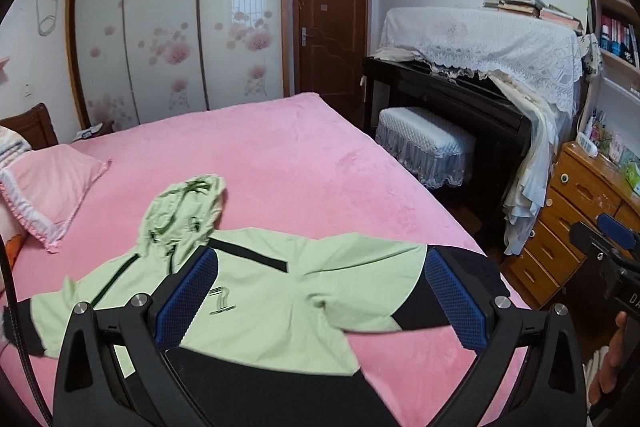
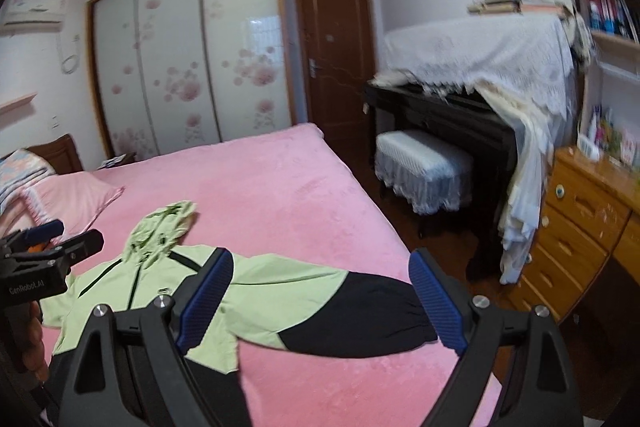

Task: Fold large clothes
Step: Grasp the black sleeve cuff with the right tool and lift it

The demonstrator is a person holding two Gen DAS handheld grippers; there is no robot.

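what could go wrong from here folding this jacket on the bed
1. The black sleeve reaches toward the bed's near right edge; a careless pull might drag it off the pink blanket.
2. The jacket is not quite flat: the hood is rumpled and the fabric creases where the sleeve meets the body, so folding now could trap wrinkles.
3. Both the left gripper and right gripper are open above the cloth; a pinch might also catch the plush blanket.
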